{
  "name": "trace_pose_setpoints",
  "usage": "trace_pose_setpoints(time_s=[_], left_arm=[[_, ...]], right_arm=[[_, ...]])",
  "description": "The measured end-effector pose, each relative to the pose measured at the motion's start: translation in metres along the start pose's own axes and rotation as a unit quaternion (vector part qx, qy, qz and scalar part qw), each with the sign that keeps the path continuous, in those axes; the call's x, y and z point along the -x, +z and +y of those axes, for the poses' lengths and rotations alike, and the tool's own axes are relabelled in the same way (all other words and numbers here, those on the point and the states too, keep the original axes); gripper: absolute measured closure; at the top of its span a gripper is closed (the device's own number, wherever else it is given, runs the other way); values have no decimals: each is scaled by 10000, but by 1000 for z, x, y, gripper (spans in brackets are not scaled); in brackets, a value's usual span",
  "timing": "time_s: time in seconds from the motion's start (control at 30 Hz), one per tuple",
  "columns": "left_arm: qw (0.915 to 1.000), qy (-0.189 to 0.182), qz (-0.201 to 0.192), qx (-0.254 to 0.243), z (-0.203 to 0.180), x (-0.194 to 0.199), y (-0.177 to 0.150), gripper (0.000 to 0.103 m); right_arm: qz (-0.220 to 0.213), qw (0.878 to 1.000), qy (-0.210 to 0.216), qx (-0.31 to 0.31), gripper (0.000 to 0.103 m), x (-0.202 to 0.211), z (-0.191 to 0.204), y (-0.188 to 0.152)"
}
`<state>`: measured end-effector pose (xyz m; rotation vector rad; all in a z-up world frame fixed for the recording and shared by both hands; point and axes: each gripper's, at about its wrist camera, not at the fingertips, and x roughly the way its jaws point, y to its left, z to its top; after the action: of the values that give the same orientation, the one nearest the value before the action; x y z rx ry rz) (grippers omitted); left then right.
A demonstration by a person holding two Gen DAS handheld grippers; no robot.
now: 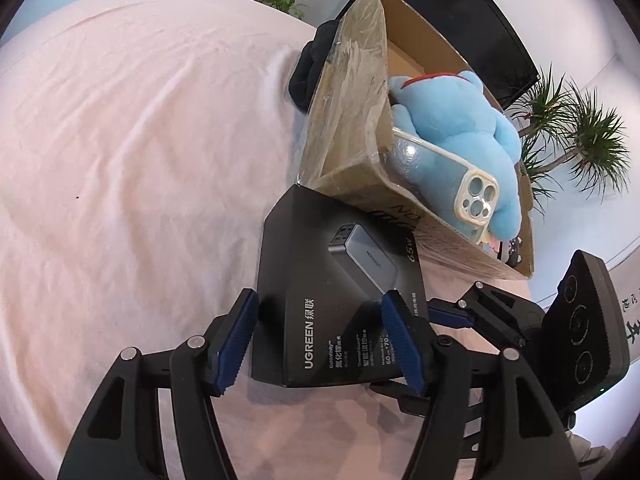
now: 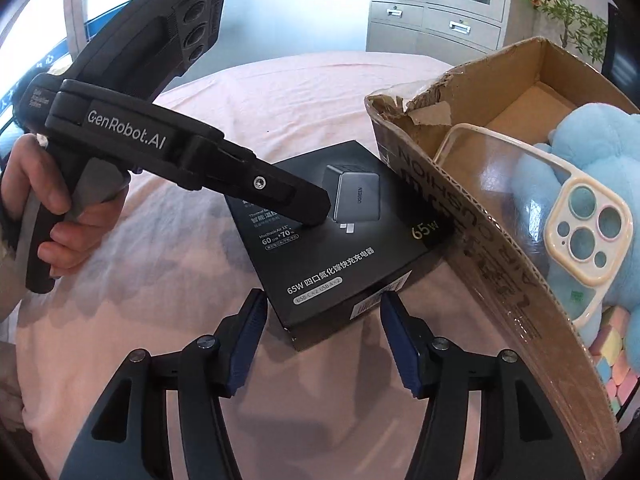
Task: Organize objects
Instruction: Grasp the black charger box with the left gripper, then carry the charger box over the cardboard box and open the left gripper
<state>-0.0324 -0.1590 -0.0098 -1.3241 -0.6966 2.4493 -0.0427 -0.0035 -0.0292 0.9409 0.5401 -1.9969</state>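
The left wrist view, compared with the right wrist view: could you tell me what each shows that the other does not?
Only the left wrist view shows a black cloth behind the carton and a monitor. Only the right wrist view shows the hand, steel cabinets and pastel blocks. Both show the charger box, plush, phone case and pink cloth.

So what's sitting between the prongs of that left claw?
The black charger box sits between the left claw's blue pads, on the pink sheet; the left wrist view shows it.
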Motion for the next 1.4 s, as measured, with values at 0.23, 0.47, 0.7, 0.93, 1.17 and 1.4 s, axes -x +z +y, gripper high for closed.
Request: trace_pose_setpoints(time_s=[0.23, 0.47, 0.7, 0.93, 1.17, 1.4], left_arm=[[9997, 111, -43, 199, -3, 8, -12, 42], [9988, 318, -194, 329, -13, 32, -33, 43], [9980, 334, -409, 352, -25, 53, -35, 43], [9963, 380, -765, 74, -55, 79, -29, 43], [9930, 367, -1063, -370, -94, 90, -9, 43], [9883, 212, -1245, -851, -139, 88, 16, 43]], right_arm=[[85, 9996, -52, 247, 56, 10, 10, -5], [-88, 9988, -4, 486, 57, 32, 24, -3], [-308, 9972, -119, 674, 57, 56, 36, 4], [-732, 9938, -356, 757, 57, 97, 44, 8], [-1142, 9889, -675, 670, 57, 136, 35, 18], [-1492, 9826, -1018, 444, 57, 182, 13, 15]])
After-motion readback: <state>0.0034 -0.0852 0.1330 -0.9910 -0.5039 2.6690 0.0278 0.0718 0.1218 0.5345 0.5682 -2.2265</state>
